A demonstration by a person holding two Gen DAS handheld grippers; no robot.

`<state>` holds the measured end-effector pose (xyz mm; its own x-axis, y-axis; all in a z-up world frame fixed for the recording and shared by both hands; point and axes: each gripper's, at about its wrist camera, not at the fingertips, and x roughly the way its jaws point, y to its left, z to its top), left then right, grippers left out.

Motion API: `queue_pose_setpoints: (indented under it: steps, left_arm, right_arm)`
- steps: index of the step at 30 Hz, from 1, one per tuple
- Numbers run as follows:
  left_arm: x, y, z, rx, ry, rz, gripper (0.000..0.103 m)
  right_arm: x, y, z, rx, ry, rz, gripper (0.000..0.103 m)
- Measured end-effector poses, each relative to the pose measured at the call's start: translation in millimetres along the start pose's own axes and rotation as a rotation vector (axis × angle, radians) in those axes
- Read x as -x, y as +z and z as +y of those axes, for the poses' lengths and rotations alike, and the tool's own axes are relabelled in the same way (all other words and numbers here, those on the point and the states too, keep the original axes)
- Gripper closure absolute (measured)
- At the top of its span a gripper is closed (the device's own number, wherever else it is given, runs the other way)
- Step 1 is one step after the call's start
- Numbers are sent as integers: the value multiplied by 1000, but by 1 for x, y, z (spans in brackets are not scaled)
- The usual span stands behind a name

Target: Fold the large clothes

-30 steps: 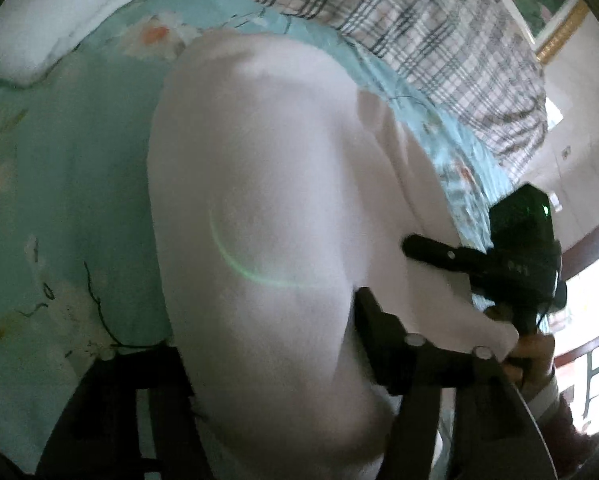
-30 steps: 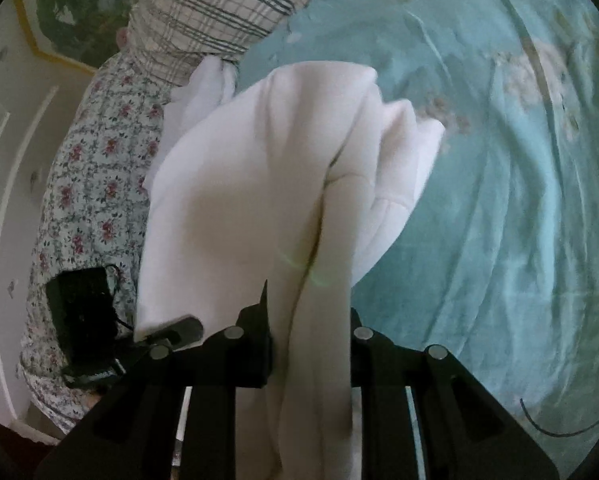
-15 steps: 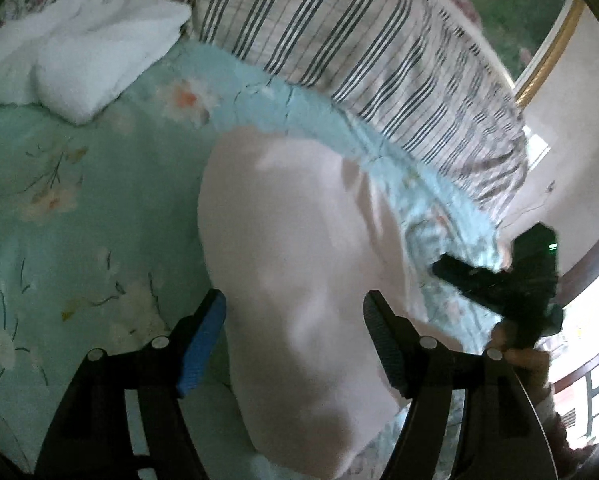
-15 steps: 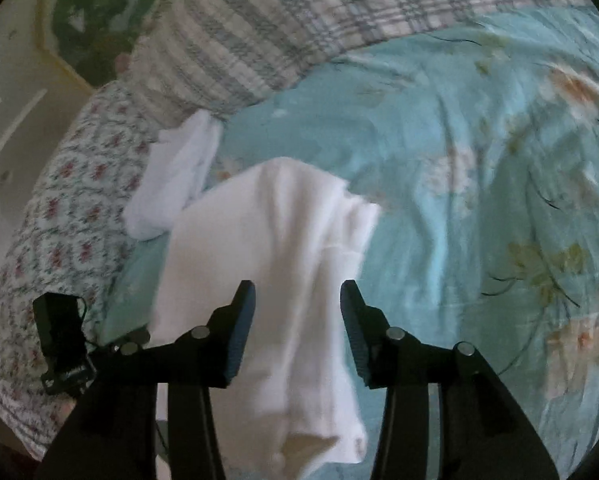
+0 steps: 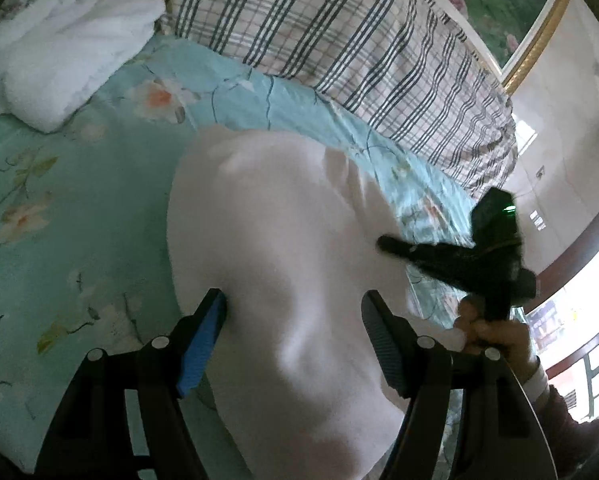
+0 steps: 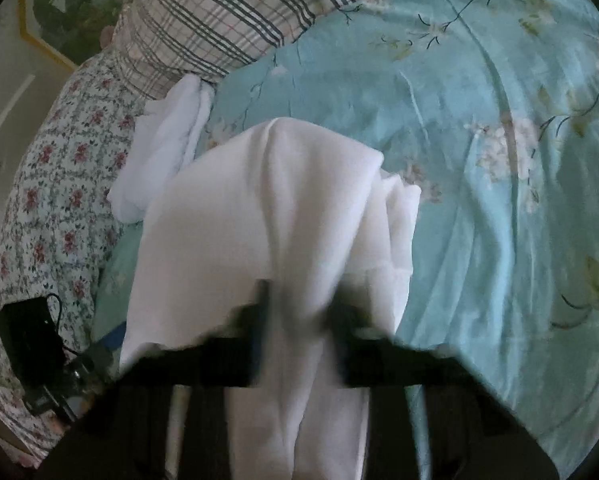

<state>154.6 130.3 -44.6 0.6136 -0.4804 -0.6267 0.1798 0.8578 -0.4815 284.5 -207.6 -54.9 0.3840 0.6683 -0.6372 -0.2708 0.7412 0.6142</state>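
Right gripper [image 6: 299,320] — blurred — clamped on a fold of the white garment [image 6: 267,208], which lies on the floral blue bedsheet [image 6: 479,200].

White garment [image 6: 259,216], aqua bedsheet [image 6: 479,220] – pale floral print, plaid pillow [image 5: 339,36] – cream, navy-striped, rose-sprigged quilt [image 6: 51,184], blue finger pad [image 5: 201,346].

**Two close wrist views over the bed**

Each fisheye looks forward and downward along its own fingers, near the bedding. Both share the white garment [image 5: 283,248] [image 6: 267,208] at centre frame, the teal floral sheet [image 5: 79,200] [image 6: 479,220] and the plaid pillow [image 5: 339,32] [image 6: 219,12] along the top.
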Motion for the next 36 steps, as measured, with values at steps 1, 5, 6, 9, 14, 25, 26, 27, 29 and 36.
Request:
queue_pose_setpoints:
  steps: [1,5,6,9,14,25,26,27,29,36]
  left_arm:
    - [-1,1,-3,-10,-3,2,33]
    - [-13,-3,-15,-64,-5,42,33]
    - [-21,-6,-18,-72,-4,68,33]
    - [-42,-14,-27,-107,50,107,34]
    - [-32,-12,-33,-118,76,121,34]
    - [-49,69,-44,-113,62,41,46]
    - [-60,72,-39,-100,81,60,48]
    - [-77,75,-28,-82,106,91,49]
    - [-96,71,-13,-68,138,124,66]
    - [-129,72,4,-102,162,120,89]
  right_arm:
    - [11,1,2,-3,28,-41,99]
    - [64,-8,5,10,98,-210,99]
    - [68,-10,-1,-5,79,-206,99]
    - [45,-16,-28,-48,-35,-100,99]
    - [32,-19,-42,-134,-81,-53,81]
    - [21,20,31,-19,-25,-141,81]
    - [9,23,30,-23,-23,-132,82]
    - [-2,25,27,-18,-47,-124,82]
    - [-16,21,14,-22,-137,-117,86]
    - [-30,14,-30,-104,-109,-138,103]
